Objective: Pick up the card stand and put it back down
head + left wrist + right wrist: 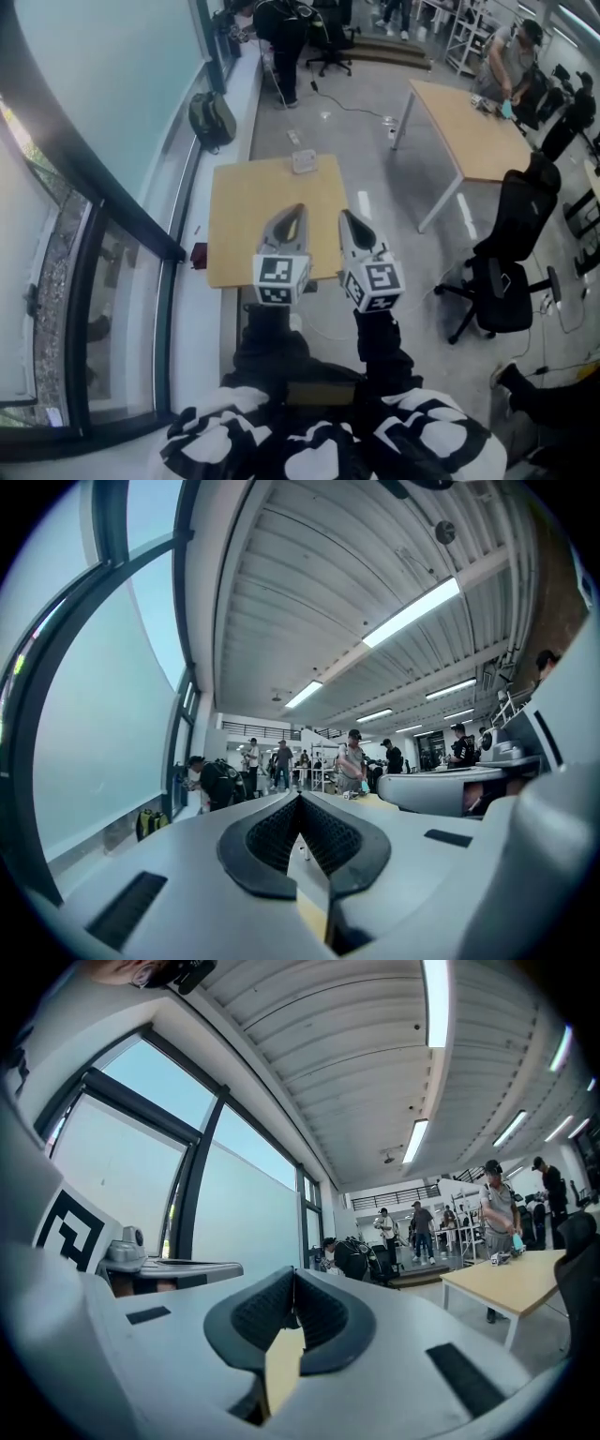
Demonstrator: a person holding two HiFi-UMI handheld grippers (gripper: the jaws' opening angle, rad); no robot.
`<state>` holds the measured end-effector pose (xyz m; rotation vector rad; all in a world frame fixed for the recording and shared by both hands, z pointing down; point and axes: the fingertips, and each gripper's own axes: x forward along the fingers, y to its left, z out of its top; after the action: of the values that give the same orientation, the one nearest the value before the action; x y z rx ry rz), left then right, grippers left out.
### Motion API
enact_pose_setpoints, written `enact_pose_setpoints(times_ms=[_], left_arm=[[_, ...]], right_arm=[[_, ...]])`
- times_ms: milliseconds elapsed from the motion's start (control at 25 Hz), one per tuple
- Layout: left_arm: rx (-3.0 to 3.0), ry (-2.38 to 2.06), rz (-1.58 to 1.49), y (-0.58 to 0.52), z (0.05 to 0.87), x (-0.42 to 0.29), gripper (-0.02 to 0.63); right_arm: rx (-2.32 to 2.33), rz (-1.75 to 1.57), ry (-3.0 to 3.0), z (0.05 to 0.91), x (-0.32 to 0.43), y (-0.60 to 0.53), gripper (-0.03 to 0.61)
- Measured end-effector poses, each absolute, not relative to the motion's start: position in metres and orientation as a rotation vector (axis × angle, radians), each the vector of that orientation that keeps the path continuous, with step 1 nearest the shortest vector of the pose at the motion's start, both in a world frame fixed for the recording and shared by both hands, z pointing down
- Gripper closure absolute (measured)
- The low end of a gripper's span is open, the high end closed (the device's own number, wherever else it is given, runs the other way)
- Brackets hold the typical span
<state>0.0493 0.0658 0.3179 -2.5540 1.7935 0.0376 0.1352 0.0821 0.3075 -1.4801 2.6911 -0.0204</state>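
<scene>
The card stand [304,161], a small pale grey piece, rests near the far edge of a small square wooden table [244,216] in the head view. Both grippers hover level over the table's near half, side by side, well short of the stand. My left gripper [298,208] has its jaws together with nothing between them, and its own view shows the dark ribbed pads [272,836] meeting at the tip [298,799]. My right gripper [345,216] is likewise shut and empty [293,1274]. In the gripper views the stand is not clearly seen.
A glass window wall [103,141] runs along the left, with a backpack [211,120] on the floor by it. A larger wooden table [469,131] and a black office chair [511,272] stand to the right. Several people are at the room's far end.
</scene>
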Motion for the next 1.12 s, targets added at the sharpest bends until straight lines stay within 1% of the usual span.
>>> enact_pose_setpoints(times_ms=[320, 520, 640, 840, 1120], left_arm=[[-2.572, 1.797, 0.101, -0.025, 0.31, -0.017, 0.612], [-2.597, 1.815, 0.113, -0.056, 0.325, -0.041, 0.612], [-2.616, 1.818, 0.108, -0.073, 0.332, -0.044, 0.612], [-2.654, 1.789, 0.077, -0.091, 0.34, -0.03, 0.612], [-2.621, 1.866, 0.026, -0.13, 0.356, -0.04, 0.612]], right_arm=[[-1.513, 0.092, 2.705, 0.283, 0.065, -0.011, 0.552], [-1.526, 0.071, 2.725, 0.302, 0.044, -0.04, 0.552], [-1.522, 0.035, 2.74, 0.313, 0.04, -0.05, 0.552], [-1.514, -0.031, 2.714, 0.322, 0.049, -0.073, 0.552], [-1.443, -0.056, 2.741, 0.329, 0.046, -0.117, 0.552]])
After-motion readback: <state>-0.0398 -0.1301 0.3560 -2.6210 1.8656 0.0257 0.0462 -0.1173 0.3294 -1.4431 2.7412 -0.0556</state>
